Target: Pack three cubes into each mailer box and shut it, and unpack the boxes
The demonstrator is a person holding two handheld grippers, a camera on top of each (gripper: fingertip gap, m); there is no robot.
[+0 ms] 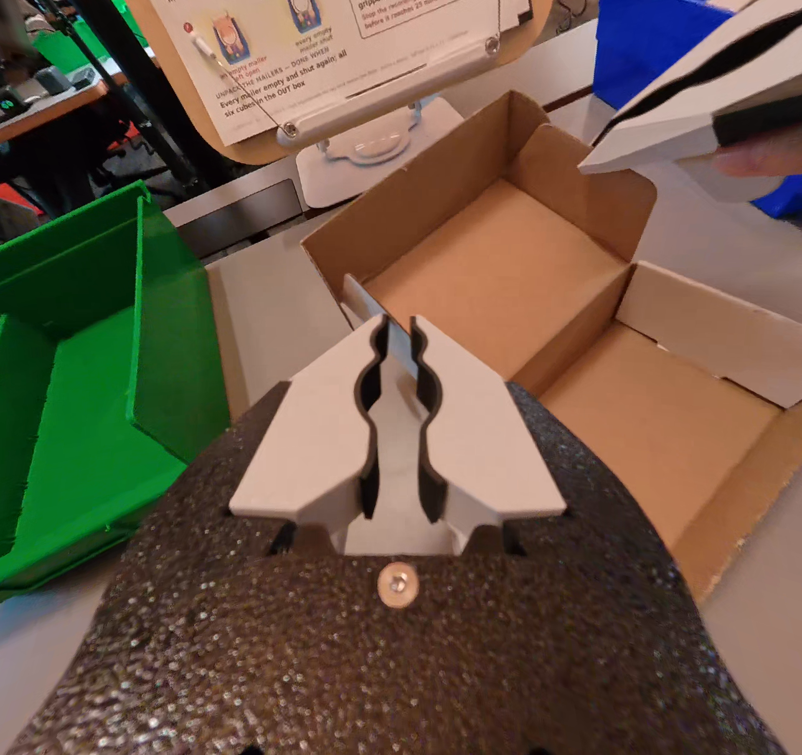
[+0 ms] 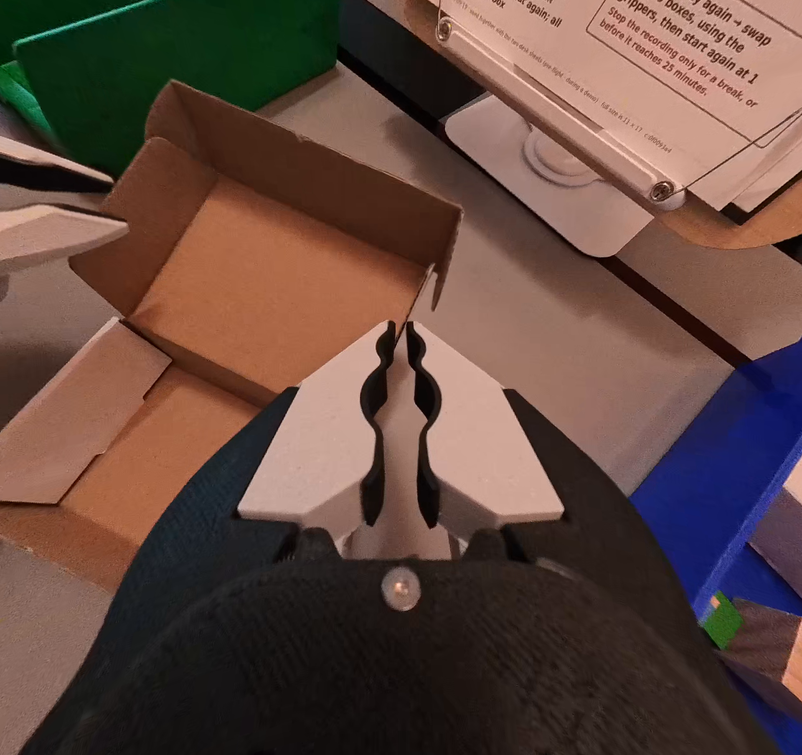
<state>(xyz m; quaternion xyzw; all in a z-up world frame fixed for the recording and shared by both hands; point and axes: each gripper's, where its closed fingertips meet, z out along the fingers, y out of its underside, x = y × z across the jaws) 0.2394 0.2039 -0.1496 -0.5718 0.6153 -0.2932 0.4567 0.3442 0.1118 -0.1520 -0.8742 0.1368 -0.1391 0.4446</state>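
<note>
An open cardboard mailer box [image 1: 499, 265] lies on the table with nothing in it. Its lid stands towards the far side, and the white-walled base [image 1: 703, 335] is nearer. My left gripper [image 1: 398, 322] is shut on the lid's left side flap [image 1: 369, 304], which runs between its pads. My right gripper [image 2: 401, 326] is shut on the lid's right side flap [image 2: 427, 287], whose thin edge sits between its fingertips. The right gripper also shows in the left wrist view [image 1: 694, 96], with its tip at the right flap [image 1: 586, 196]. The left gripper shows in the right wrist view [image 2: 65, 213].
A green bin [image 1: 87, 365] stands left of the box and a blue bin [image 1: 651, 40] right of it. The blue bin holds cubes [image 2: 772, 530], one of them with a green face [image 2: 722, 623]. An instruction sheet on a white stand [image 1: 347, 40] is behind the box.
</note>
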